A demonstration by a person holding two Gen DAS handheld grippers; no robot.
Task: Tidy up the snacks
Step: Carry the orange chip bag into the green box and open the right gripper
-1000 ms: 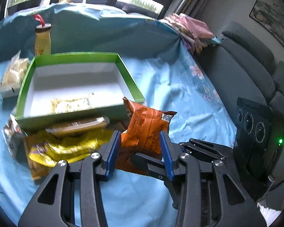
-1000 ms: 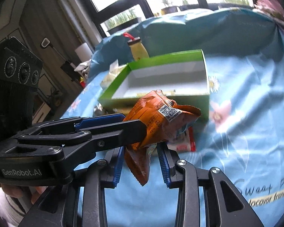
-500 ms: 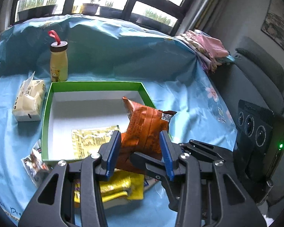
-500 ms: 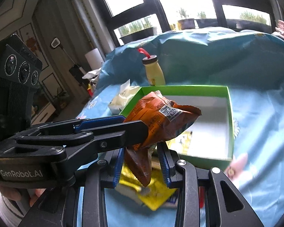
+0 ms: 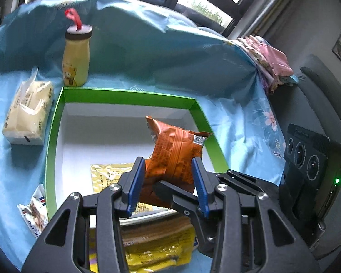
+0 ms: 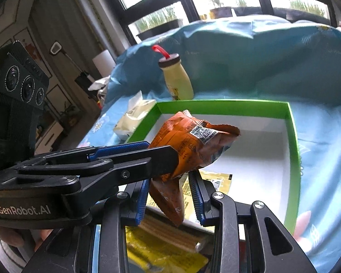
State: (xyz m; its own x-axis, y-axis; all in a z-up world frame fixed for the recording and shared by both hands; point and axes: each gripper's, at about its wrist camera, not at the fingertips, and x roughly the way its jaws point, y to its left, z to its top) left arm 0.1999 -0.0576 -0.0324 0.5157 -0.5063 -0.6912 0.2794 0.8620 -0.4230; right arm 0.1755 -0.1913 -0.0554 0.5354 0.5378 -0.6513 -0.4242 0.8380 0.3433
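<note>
We see a crinkled orange foil snack packet (image 5: 176,157) held in the air by two hand-held grippers at once. The left gripper (image 5: 168,182) has its blue-padded fingers clamped on the packet's lower half. The right gripper (image 6: 169,193) grips the packet's bottom sealed edge from underneath, where it crosses the left gripper's black fingers. In the right wrist view the packet (image 6: 193,145) points its white square code label toward the camera.

The packet hangs above the near part of a shallow rectangular cardboard box with bright green walls and a white floor (image 5: 129,96). A flat gold foil sachet (image 5: 109,173) lies on the box floor near its front wall.

Outside the box, on a light blue flowered cloth (image 5: 238,118), a yellow bottle with a brown cap and red loop (image 5: 76,56) stands upright just behind the far left corner. A cream plastic tissue pack (image 5: 27,113) lies left of the box. Yellow snack wrappers (image 5: 156,248) lie in front of the box, beneath the grippers. A small white wrapped snack (image 5: 35,213) lies by the box's near left corner.
</note>
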